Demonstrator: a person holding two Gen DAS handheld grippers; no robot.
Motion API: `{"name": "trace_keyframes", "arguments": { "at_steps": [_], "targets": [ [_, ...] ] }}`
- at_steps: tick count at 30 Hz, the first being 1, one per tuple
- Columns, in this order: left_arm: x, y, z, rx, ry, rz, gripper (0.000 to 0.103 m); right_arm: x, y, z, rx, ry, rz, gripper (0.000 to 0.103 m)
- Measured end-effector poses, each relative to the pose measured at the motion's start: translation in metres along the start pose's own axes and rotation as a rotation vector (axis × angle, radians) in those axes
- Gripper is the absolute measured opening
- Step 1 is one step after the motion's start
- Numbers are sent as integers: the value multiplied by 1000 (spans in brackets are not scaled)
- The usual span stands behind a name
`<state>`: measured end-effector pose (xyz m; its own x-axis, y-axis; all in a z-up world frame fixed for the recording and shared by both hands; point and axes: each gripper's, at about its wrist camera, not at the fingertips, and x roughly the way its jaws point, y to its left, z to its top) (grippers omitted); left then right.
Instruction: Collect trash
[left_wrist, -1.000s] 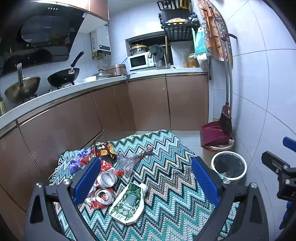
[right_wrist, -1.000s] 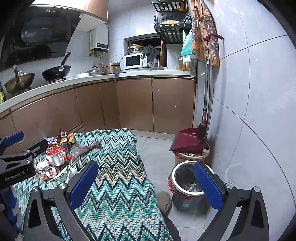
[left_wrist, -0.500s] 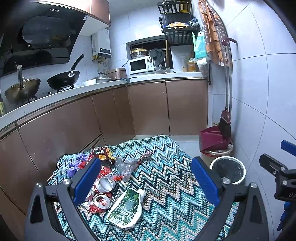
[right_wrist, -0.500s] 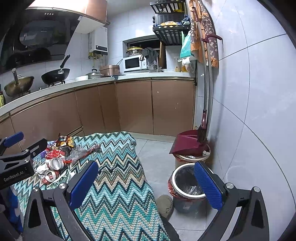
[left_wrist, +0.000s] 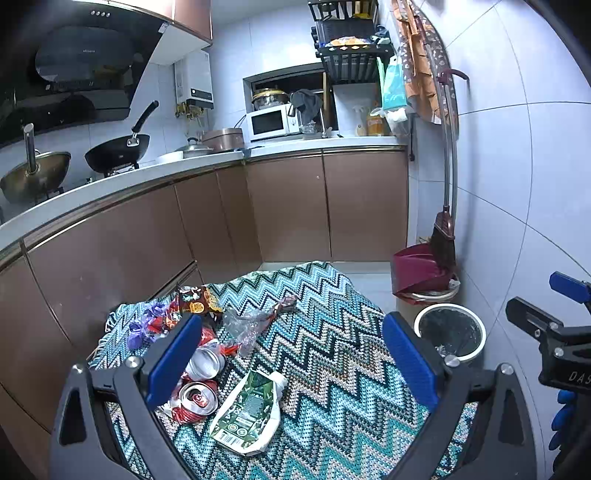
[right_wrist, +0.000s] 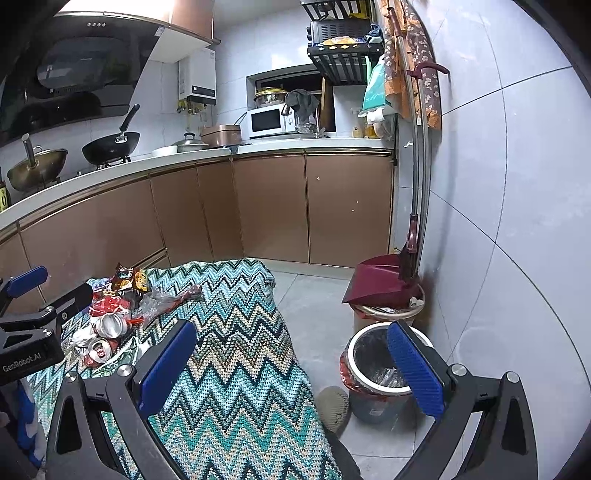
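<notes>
We see both tongs spread wide with nothing between the pads. Left tongs (left_wrist: 291, 358) sit low in the left wrist frame over a zigzag-knit cloth (left_wrist: 332, 354) covering the tabletop. Trash pile sits lower left of that frame: a flattened green-and-white pouch (left_wrist: 247, 413) lower centre, lying flat; a crushed red can (left_wrist: 197, 400) just left of it, touching or nearly so; a second can (left_wrist: 205, 363) right above, open end toward camera, partly behind the left blue pad (left_wrist: 173, 363). Crumpled clear plastic wrap (left_wrist: 247, 323) lies above the cans, a brown snack packet (left_wrist: 194, 301) and purple wrappers (left_wrist: 142, 326) further up and left near the cloth edge.

Right tongs (right_wrist: 291, 369) sit low in the right wrist frame, over the cloth's right edge and the floor. White-rimmed trash bin (right_wrist: 373, 373) stands on the floor at lower right, liner inside, partly behind the right blue pad (right_wrist: 413, 369). A dark red dustpan (right_wrist: 380, 282) rests on another bin behind it, with a broom (right_wrist: 412, 254) leaning on the tiled wall. In this frame the trash pile is at left, next to the left tongs' body. Brown cabinets (right_wrist: 273, 210) fill the middle, and woks sit on the stove upper left.
</notes>
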<state>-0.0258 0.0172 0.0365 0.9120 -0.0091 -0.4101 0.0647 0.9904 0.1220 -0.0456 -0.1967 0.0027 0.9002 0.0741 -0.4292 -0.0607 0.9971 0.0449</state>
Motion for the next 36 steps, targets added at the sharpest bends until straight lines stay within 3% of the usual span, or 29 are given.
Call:
{"name": "trace_keyframes", "arguments": {
  "at_steps": [15,20,29,31,36],
  "targets": [
    [22,26,-14,-62,63,-1,98,20,19,1,-38,42,59,103],
    [31,58,-24,-108,102,2,98,36,33,0,-57,99,146,103],
    [35,160,-75,-191,208,32,98,78,75,-12,-112,226,357,103],
    [36,171,-84,-188,230,39,96,90,85,-15,-122,266,411,97],
    [54,187,-99,-215,301,-18,73,125,113,-26,-124,388,579,80]
  ]
}}
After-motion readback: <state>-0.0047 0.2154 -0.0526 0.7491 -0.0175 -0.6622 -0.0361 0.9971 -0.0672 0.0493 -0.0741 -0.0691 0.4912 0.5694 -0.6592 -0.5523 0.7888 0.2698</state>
